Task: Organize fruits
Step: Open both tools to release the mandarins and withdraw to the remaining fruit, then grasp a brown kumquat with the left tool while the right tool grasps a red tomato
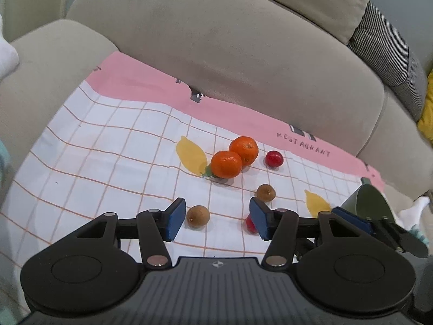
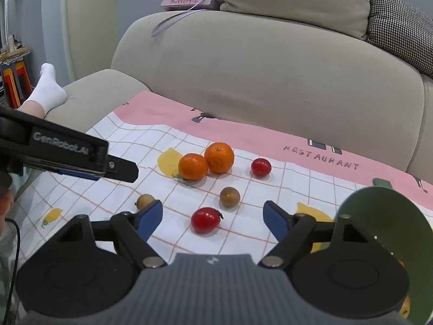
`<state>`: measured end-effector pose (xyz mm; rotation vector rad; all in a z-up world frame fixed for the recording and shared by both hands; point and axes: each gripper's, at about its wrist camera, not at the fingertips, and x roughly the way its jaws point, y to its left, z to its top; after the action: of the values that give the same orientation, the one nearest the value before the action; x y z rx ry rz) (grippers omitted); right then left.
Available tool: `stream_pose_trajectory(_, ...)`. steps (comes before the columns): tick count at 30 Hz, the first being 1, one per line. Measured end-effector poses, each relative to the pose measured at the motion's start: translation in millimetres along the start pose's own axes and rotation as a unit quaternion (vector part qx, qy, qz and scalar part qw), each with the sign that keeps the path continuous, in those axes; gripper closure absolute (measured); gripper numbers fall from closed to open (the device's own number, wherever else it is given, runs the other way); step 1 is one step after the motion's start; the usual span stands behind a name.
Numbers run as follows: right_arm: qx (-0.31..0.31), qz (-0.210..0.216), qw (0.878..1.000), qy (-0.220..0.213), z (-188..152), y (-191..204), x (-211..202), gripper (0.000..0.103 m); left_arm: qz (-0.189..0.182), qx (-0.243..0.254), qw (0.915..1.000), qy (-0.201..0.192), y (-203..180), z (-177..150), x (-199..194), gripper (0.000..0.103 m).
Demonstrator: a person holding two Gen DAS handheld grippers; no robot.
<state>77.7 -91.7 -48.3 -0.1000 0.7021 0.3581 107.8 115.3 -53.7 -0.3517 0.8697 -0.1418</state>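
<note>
Right hand-held gripper (image 2: 213, 220) is spread wide around the red tomato (image 2: 205, 220) low-center, so I'd pinch gently, then drop it in the green bowl (image 2: 392, 216).

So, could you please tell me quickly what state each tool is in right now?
Left tool: open, holding nothing.
Right tool: open, holding nothing.

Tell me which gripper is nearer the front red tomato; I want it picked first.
Right. The right gripper is open with the tomato between its jaws; the left gripper sits beside it, tomato at its right jaw.
</note>
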Motion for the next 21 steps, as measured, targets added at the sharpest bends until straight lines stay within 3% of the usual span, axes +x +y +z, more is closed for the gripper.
stream_pose_trajectory(5,0.000,0.007,1.000,0.002,3,1,20,0.036,-0.016,-0.008,0.9998,0.009,7,-3,14,0.040)
stream_pose_trajectory(9,0.003,0.014,1.000,0.007,1,1,36,0.037,-0.014,-0.001,0.9995,0.027,7,-8,28,0.045)
stream_pose_trajectory(12,0.001,0.021,1.000,0.017,-3,0,46,0.051,-0.004,0.002,0.9992,0.040,9,-13,38,0.050)
stream_pose_trajectory(21,-0.005,0.036,0.999,0.030,-15,-2,66,0.054,0.035,0.033,0.9979,0.044,7,-19,56,0.059)
